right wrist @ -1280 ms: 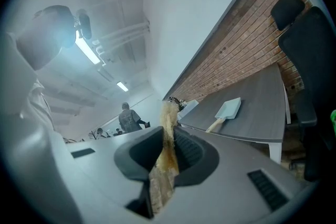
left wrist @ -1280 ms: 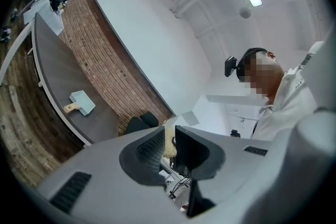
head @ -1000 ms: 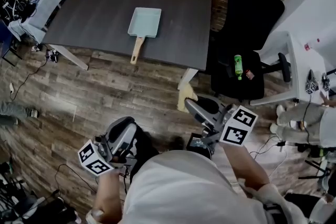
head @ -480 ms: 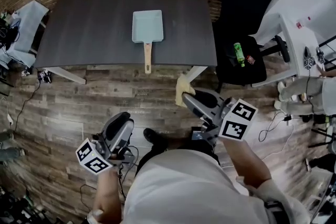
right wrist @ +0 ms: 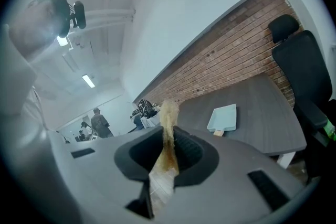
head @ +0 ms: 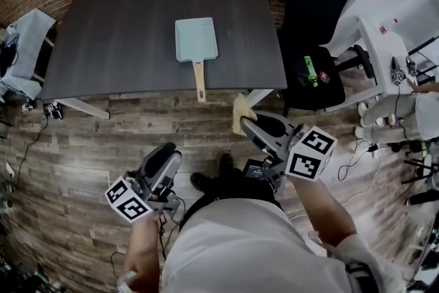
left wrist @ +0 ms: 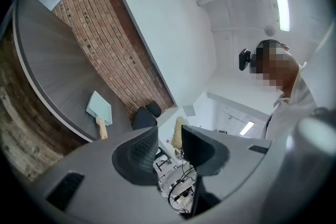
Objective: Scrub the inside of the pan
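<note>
Item 1: left gripper [head: 169,150]. In my left hand, low over the wood floor. Its jaws have just been opening and stand apart, with nothing between them.

Item 2: right gripper [head: 245,122]. In my right hand, level with the left one and well apart from it. Its jaws are clamped on item 3.

Item 3: yellow scrub pad [right wrist: 168,119]. Pinched upright between my right jaws, with its frayed top sticking out past the fingertips.

Item 4: pan [head: 195,39]. Pale blue and rectangular, with a wooden handle [head: 199,82] pointing back towards me. It lies well ahead of both grippers and neither touches it. It shows left of the jaws in the left gripper view and right of the jaws in the right gripper view.

Item 5: dark table [head: 116,24]. It carries the pan, and its near edge is ahead of both sets of fingertips.

Item 6: black chair [head: 312,7]. Ahead of my right gripper and beyond the table's right end, with a green bottle [head: 310,71] on its seat.
</note>
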`<state>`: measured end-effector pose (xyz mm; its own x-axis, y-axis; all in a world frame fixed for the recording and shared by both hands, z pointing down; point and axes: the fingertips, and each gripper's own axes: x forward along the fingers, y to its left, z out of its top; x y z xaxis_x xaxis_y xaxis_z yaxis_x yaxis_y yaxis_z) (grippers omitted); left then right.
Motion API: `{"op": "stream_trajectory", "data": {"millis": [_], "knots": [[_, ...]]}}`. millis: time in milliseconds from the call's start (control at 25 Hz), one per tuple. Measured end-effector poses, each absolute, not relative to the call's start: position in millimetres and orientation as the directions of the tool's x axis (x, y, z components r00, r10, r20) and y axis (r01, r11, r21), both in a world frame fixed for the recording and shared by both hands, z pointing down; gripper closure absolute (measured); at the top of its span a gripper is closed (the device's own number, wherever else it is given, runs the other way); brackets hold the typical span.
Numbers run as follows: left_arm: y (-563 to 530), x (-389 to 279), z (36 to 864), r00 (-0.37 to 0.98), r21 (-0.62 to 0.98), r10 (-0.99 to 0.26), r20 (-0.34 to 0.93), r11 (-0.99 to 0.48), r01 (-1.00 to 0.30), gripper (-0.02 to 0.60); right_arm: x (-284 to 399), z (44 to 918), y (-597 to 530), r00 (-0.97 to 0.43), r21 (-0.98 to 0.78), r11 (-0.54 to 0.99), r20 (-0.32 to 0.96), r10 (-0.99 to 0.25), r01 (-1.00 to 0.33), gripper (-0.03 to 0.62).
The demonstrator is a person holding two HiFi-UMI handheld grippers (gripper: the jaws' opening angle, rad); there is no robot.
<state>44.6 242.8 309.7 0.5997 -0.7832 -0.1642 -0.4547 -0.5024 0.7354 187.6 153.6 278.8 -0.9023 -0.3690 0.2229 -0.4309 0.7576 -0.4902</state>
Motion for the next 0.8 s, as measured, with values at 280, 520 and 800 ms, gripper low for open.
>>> {"op": "stream_trajectory", "data": {"millis": [280, 520, 800], "knots": [[203.9, 38.5, 339.2, 0.598, 0.763, -0.797, -0.087, -0.439, -0.474, 0.43, 163.1, 298.1, 113.8, -0.903, -0.489, 0.759, 0.253, -0.348, -0.43, 0.533], [150.6, 32.3, 374.0, 0.589, 0.794, -0.808, -0.004, -0.36, -0.489, 0.405, 135.4, 321.1, 63.6, -0.901, -0.489, 0.761, 0.297, -0.315, -0.427, 0.533], [76.1, 46.8, 434.8, 0.617, 0.83, -0.775, 0.136, -0.251, -0.498, 0.36, 122.9, 361.6, -5.5, -0.882, -0.509, 0.733, 0.377, -0.283, -0.452, 0.533]]}}
